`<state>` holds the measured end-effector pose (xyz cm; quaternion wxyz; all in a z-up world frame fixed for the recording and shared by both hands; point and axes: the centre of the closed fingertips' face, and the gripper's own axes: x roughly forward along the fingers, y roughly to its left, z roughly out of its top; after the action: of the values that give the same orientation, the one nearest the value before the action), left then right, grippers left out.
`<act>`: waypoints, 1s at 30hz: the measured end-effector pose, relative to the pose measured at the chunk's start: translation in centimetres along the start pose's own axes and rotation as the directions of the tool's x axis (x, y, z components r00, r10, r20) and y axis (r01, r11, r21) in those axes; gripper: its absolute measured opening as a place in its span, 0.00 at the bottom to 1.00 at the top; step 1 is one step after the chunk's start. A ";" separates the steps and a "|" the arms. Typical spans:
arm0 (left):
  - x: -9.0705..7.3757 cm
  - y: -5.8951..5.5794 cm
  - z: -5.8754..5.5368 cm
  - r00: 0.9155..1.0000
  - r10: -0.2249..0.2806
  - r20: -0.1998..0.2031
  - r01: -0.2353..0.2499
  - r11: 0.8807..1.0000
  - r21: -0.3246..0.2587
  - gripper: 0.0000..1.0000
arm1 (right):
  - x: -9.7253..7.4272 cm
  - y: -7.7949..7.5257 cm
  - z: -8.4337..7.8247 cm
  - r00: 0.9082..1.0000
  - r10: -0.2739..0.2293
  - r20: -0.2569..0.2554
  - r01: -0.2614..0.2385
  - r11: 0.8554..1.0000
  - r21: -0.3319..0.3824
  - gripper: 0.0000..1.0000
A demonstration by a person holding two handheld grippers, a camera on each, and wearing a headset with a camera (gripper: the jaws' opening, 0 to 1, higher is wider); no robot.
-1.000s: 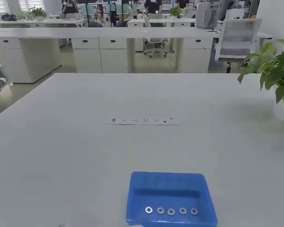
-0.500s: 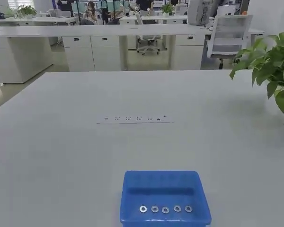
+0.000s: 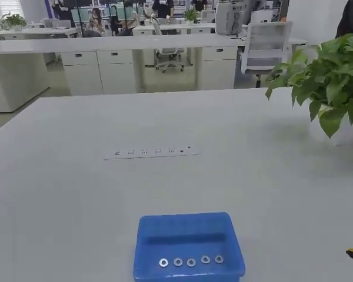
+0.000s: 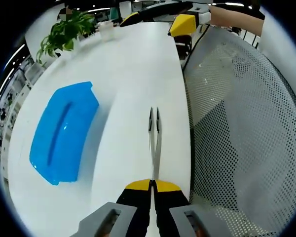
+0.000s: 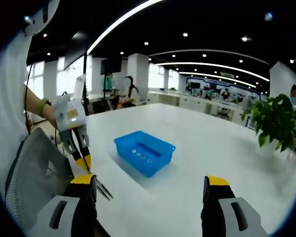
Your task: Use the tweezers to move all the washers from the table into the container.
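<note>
First, in the head view, the blue container point(image 3: 185, 226) sits on the white table point(image 3: 59, 194) with five washers point(image 3: 191, 261) in a row along its near side. A power strip point(image 3: 151, 153) lies beyond the container and a potted plant point(image 3: 323, 82) stands well off to its right. Next, in the left gripper view, the left gripper point(image 4: 151, 183) has its yellow-tipped jaws pressed together on the tweezers point(image 4: 154, 138), which point forward along the table's edge, to the right of the container and apart from it. A mesh chair point(image 4: 237, 123) lies further right. Last, in the right gripper view, the right gripper point(image 5: 150, 181) holds its jaws wide apart with nothing between them. The container stands beyond them, with the washers inside it.
</note>
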<state>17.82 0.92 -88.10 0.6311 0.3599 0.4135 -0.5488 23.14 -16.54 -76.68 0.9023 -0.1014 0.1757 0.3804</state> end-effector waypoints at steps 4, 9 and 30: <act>0.1 -0.2 -0.5 1.000 -0.010 -0.027 0.010 1.000 -0.006 0.00 | -0.2 0.0 0.0 0.999 -0.026 0.023 0.025 1.000 0.015 0.89; 0.0 -0.1 -0.4 1.000 -0.014 -0.024 0.014 1.000 -0.012 0.00 | -0.3 -0.7 0.4 0.995 -0.061 0.073 0.055 0.995 0.082 0.89; -7.6 3.4 -1.7 0.806 0.506 0.308 -0.215 0.734 -0.644 0.53 | -1.4 -2.8 1.5 0.972 -0.172 0.162 0.151 0.979 0.135 0.98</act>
<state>20.53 5.91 -81.78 0.8863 0.0835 0.3165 -0.3277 24.64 -18.91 -74.59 0.9467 -0.0270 0.1107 0.3014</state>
